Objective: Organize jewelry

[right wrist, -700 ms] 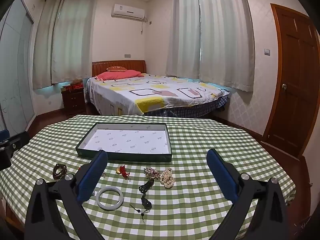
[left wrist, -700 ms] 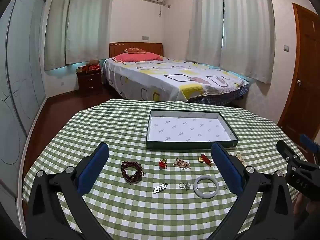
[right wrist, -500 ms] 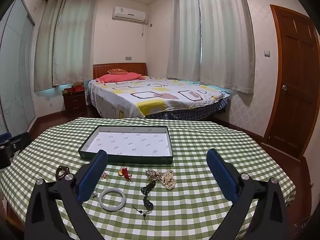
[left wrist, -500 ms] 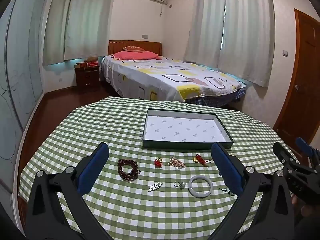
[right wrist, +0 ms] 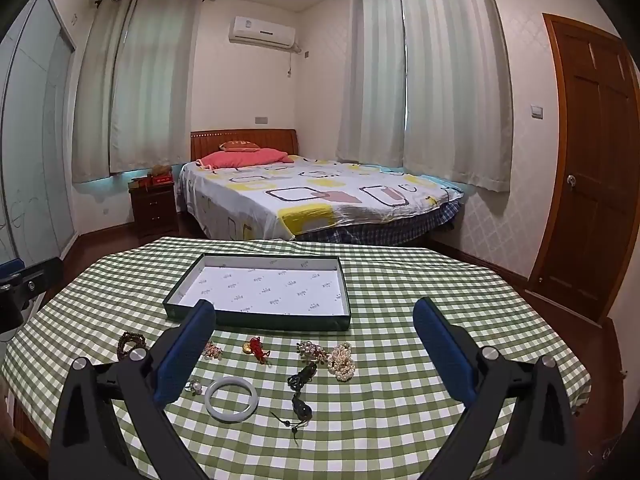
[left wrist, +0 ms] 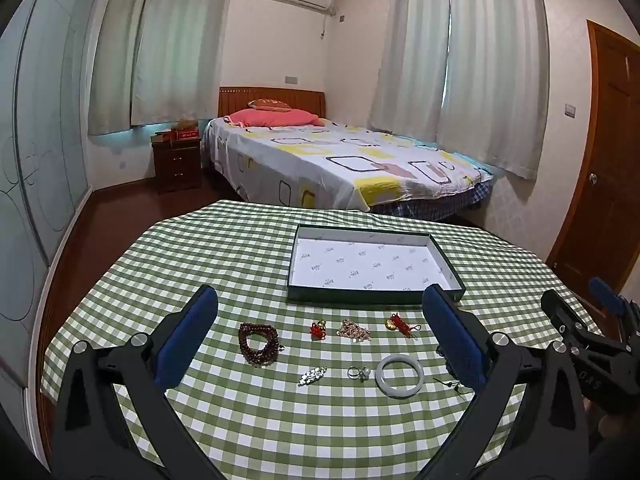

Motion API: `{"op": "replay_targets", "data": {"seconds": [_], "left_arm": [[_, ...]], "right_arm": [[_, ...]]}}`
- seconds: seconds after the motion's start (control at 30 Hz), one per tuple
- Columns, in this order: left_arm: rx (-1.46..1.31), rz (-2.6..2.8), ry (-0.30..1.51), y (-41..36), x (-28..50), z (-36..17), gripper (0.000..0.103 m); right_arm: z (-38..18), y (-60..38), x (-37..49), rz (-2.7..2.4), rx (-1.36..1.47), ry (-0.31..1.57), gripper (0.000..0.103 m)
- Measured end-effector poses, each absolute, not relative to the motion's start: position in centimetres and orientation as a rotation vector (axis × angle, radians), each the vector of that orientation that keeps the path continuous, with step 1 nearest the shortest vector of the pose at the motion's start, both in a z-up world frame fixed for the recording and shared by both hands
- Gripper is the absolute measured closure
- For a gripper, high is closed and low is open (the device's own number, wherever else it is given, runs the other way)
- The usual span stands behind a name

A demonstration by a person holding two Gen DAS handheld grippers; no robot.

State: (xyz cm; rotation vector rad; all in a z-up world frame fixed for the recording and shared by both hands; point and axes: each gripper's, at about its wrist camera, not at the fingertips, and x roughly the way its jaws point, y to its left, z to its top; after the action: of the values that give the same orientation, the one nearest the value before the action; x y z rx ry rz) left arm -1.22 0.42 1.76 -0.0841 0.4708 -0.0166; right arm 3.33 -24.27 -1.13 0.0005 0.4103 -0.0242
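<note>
1. Left claw (left wrist: 320, 344) is hovering over the counter (left wrist: 248, 432) with its blue pads spread fully wide, gripping nothing, tilted down toward the jewelry.
2. Right claw (right wrist: 316, 354) is doing the same: jaws gaping wide, nothing between the pads, angled down at the counter.
3. The right claw's body is showing at the right edge of the left view; the left claw's body is poking in at the left edge of the right view.
4. The green-walled box tray (left wrist: 374, 297) with white printed lining is sitting on the checked cloth beyond the jewelry, with nothing in it.
5. All the jewelry is lying loose on the cloth, on the near side of the tray.
6. Far row, left to right: dark red bead bracelet (left wrist: 258, 339), small red-and-gold charm (left wrist: 318, 328), pale beaded cluster (left wrist: 354, 330), gold bell with red knot (left wrist: 400, 324).
7. Near row: silver leaf brooch (left wrist: 312, 376), ring (left wrist: 358, 373), white jade bangle (left wrist: 400, 376). The ring is lying just beside the bangle, not touching.
8. The right view is also showing a beaded bracelet cluster (right wrist: 312, 351), a pearl strand pile (right wrist: 342, 361) touching it, and a black cord pendant (right wrist: 300, 396) trailing toward the near edge.
9. In the left view the right pad is covering most of the cord pendant; the pearls aren't visible there.
10. Background: a bed (left wrist: 340, 164), a nightstand (left wrist: 176, 162), a wooden door (right wrist: 588, 168).
</note>
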Motion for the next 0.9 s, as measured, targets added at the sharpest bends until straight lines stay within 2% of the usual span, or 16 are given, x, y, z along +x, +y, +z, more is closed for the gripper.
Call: {"op": "replay_targets", "data": {"seconds": [0.9], "left_arm": [[-0.079, -0.018, 0.470, 0.2, -1.6, 1.4, 0.003]], "right_arm": [[-1.6, -24.1, 3.1, -0.021, 0.000, 0.408, 0.006]]}}
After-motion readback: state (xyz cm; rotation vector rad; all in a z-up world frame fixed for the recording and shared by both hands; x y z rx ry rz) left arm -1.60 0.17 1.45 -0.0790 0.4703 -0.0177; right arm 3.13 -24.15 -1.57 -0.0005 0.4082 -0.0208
